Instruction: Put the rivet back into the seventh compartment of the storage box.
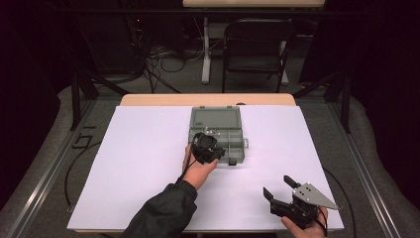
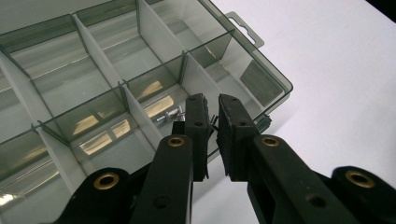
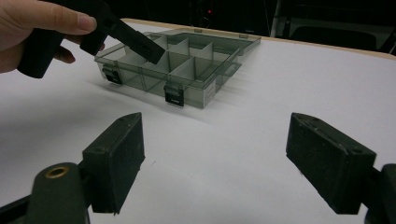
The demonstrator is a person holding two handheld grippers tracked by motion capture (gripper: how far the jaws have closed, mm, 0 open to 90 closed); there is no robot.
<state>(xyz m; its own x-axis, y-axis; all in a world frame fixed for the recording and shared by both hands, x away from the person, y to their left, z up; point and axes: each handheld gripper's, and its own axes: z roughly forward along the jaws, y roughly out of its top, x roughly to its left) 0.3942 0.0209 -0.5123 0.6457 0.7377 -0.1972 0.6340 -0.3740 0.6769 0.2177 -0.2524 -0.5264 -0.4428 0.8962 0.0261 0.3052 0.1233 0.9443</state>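
An open grey see-through organiser box [image 1: 237, 130] lies mid-table with its lid flat behind it. A hand holds my left gripper [image 1: 218, 148] over the box's front row. In the left gripper view its jaws [image 2: 212, 105] stand almost together on a small thin piece [image 2: 214, 122], too small to name, above a compartment holding a silver screw [image 2: 169, 114]. The box's dividers [image 2: 140, 28] split it into several compartments. My right gripper [image 1: 277, 184] rests open at the near right of the table. In its own view the right gripper [image 3: 215, 126] faces the box [image 3: 187, 88] and the left gripper [image 3: 156, 53].
A white sheet [image 1: 148, 173] covers the wooden table. Behind the table a black chair [image 1: 255, 44] stands on the floor among cables [image 1: 158, 59]. Metal rails [image 1: 366, 163] run along both sides of the table.
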